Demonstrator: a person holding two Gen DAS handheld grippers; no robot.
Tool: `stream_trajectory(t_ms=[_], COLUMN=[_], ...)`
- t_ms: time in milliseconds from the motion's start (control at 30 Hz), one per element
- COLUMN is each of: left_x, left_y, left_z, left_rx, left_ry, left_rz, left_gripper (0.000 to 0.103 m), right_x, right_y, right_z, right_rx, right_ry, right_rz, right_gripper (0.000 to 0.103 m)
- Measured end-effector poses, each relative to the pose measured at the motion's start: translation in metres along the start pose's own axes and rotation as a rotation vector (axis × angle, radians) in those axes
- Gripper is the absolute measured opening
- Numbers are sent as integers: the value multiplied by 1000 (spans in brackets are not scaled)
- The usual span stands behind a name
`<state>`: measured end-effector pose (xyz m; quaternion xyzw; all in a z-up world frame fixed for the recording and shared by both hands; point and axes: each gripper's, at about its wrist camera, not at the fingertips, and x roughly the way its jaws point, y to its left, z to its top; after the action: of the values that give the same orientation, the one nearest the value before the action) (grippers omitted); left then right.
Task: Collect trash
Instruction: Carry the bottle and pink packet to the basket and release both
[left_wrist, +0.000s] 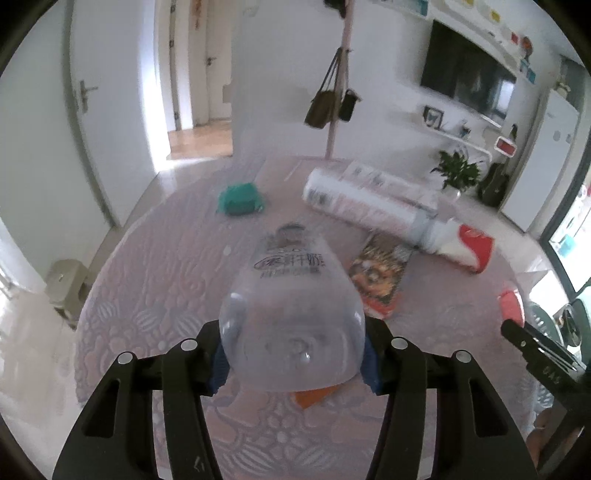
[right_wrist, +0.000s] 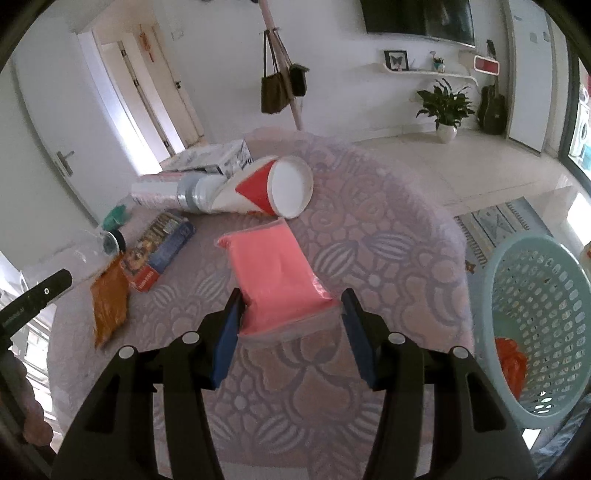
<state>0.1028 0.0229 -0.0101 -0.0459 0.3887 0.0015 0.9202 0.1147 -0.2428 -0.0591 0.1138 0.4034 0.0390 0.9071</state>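
My left gripper (left_wrist: 293, 356) is shut on the base of a clear plastic bottle (left_wrist: 291, 295) that points away over the table; the bottle also shows at the left of the right wrist view (right_wrist: 88, 247). My right gripper (right_wrist: 290, 328) is open, its fingers on either side of the near end of a pink plastic packet (right_wrist: 275, 277) lying on the table. An orange wrapper (right_wrist: 109, 299), a printed snack box (right_wrist: 159, 251), a red and white paper cup (right_wrist: 273, 188) and a green crumpled item (left_wrist: 238, 199) lie on the table.
A light blue laundry basket (right_wrist: 535, 317) with an orange item inside stands on the floor at the right of the table. Wrapped rolls (left_wrist: 365, 199) lie at the far side. The patterned tablecloth (right_wrist: 369, 229) covers the round table. A coat stand (right_wrist: 284, 74) is behind.
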Motion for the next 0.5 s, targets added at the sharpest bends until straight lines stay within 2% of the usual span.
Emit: stream_trajectory(t_ms=[300, 500], left_x=[-30, -53], left_y=[-27, -51], left_z=[10, 19], left_rx=[28, 72], left_ry=[-69, -135], left_rz=[-83, -148], left_gripper=[53, 53], right_x=[-37, -64], right_y=[-3, -23], right_z=[0, 7], right_rx=[-3, 49], right_ry=[-66, -133], right_rz=[13, -7], right_gripper=[50, 50])
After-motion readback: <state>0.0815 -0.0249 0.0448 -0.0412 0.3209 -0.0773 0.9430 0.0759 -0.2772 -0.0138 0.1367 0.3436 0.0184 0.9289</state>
